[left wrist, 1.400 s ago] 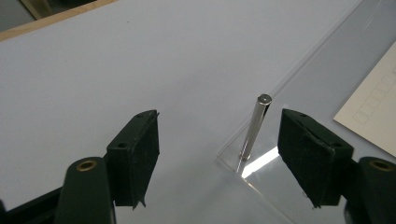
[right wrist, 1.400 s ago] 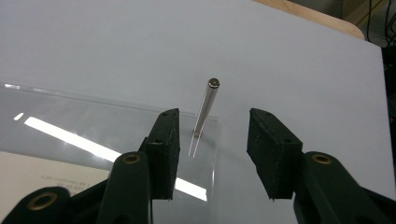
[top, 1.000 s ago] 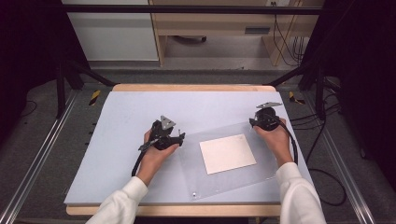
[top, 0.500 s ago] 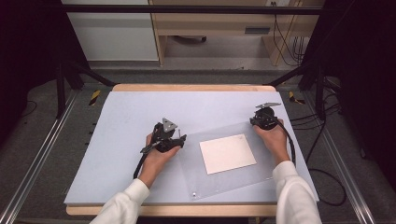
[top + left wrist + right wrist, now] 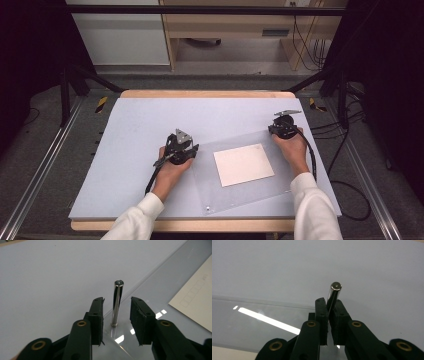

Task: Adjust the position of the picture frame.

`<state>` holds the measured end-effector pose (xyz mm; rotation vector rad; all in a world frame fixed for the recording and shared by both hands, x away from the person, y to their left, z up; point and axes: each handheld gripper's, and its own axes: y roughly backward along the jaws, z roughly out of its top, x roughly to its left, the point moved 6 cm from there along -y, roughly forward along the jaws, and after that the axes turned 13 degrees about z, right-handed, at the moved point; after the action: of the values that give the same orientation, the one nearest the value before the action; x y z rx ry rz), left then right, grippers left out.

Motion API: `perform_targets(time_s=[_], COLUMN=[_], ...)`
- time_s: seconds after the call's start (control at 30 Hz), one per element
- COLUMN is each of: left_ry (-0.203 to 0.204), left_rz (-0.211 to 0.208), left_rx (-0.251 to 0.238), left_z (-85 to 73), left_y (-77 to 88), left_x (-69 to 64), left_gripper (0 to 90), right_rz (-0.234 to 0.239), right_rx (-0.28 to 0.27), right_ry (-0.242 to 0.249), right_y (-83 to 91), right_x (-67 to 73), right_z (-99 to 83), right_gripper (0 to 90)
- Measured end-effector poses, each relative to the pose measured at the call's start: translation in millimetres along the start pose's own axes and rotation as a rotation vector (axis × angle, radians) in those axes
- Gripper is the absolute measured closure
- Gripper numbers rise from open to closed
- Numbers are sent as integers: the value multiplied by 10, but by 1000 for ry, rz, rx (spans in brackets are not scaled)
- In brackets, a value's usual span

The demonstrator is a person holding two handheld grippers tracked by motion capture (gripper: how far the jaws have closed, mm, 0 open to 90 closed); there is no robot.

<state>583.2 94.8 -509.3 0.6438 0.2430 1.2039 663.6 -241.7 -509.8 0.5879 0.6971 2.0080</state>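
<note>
Clear acrylic sheet point(image 5: 250, 175) with white card point(image 5: 243, 164) on the tabletop point(image 5: 135, 125). Left tool point(image 5: 116, 315) stands spread wide around the sheet's left corner pin point(image 5: 117, 302), having shifted slightly rightward; right tool point(image 5: 328, 312) stays clamped on the right corner pin point(image 5: 334, 291).

Most of the pale blue table surface point(image 5: 145, 125) lies bare from the far edge to the left edge, open to passage. A clear sheet point(image 5: 260, 192) covers the near right part, with a white paper point(image 5: 243, 164) flat on it. Two upright metal pins stand in the way at the sheet's far corners: one point(image 5: 116, 302) between the left gripper's point(image 5: 116, 322) spread jaws, one point(image 5: 333, 293) pinched by the right gripper point(image 5: 329, 315).
</note>
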Motion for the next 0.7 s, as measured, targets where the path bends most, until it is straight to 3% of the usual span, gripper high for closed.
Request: perform_targets(time_s=[0.23,0.27,0.7], left_ry=[-5,1,-4], left_rz=[5,-15,-7], left_rx=[17,4,17], left_z=[-29,-21,-27], left_y=[-59,-72,-61], left_x=[1,2,9], left_gripper=[823,840,845], right_rz=[1,2,6], right_rx=[0,-2,1], right_ry=[0,0,2], right_y=[0,0,-6], right_x=[-1,-1,-8], right_z=[0,0,-1], right_gripper=[851,851,841])
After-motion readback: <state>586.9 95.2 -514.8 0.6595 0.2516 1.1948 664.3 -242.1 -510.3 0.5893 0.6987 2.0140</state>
